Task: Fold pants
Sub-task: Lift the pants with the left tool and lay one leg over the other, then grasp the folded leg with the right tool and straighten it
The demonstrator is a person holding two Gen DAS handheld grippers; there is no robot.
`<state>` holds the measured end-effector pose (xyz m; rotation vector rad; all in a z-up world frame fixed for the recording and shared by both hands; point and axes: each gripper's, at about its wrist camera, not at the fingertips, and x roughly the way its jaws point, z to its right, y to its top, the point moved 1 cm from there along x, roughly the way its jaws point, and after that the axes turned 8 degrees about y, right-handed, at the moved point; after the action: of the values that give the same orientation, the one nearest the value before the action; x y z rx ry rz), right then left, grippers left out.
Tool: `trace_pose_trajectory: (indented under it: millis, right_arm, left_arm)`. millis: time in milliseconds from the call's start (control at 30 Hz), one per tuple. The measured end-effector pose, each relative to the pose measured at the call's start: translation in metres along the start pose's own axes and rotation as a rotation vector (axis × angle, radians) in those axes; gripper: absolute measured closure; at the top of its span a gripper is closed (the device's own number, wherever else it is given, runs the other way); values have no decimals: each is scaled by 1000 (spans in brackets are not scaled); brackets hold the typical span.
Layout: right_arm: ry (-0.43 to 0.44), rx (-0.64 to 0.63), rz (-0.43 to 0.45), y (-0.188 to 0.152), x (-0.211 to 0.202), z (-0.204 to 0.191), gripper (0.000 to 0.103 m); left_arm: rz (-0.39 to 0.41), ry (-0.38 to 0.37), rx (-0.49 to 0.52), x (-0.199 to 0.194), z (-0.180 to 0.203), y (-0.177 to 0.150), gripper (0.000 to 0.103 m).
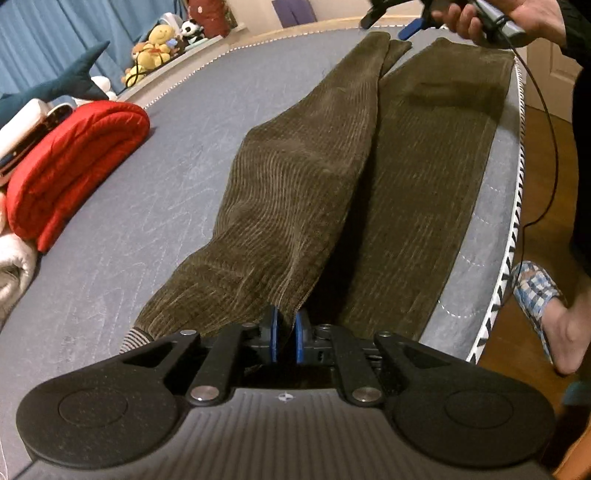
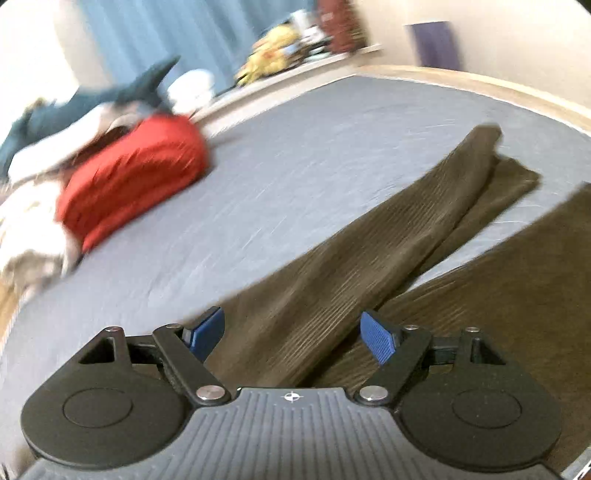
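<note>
The pants (image 1: 369,177), olive-brown corduroy, lie lengthwise on the grey bed (image 1: 177,140), close to its right edge. One leg lies flat along that edge. The other leg is raised at the near end and lies angled beside the first, its far end resting on the bed.

The left tool (image 1: 286,338) is clamped on the raised leg near its hem: both blue pads (image 1: 274,332) press the fabric from either side, with only cloth between them. A striped cuff (image 1: 138,338) shows at the lower left of that hem.

The right tool (image 2: 291,332) stands with its fingers wide apart and grips nothing. In the right wrist view it hovers above the pants near their far end; that view is motion-blurred. In the left wrist view it appears at the top edge, held in a hand (image 1: 524,14), above the far end of the pants.

A folded red blanket (image 1: 74,162) lies on the bed's left side, well apart from the pants. Plush toys (image 1: 159,44) sit beyond the bed.
</note>
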<state>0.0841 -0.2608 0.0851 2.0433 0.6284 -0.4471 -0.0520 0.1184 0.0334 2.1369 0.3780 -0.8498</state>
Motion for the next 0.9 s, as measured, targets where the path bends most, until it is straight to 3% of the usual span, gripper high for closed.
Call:
trace_pose_trajectory:
  millis: [133, 233, 333, 500, 633, 900]
  right_arm:
    - [-9, 140, 74, 28, -3, 42, 42]
    - [-28, 227, 117, 40, 1, 73, 51]
    - [-10, 305, 113, 41, 18, 96, 51]
    - [26, 380, 14, 33, 61, 120, 51]
    - [41, 400, -46, 30, 85, 121, 51]
    - [16, 399, -83, 27, 111, 112, 53]
  left_arm:
    - [-5, 8, -53, 7, -7, 10, 88]
    - [-26, 16, -51, 18, -8, 17, 82]
    - [-63, 1, -21, 28, -5, 20, 80]
    - [-87, -3, 37, 42, -1, 22, 70]
    - [-95, -18, 39, 45, -3, 17, 70]
    - [-99, -7, 48, 47, -1, 13, 69]
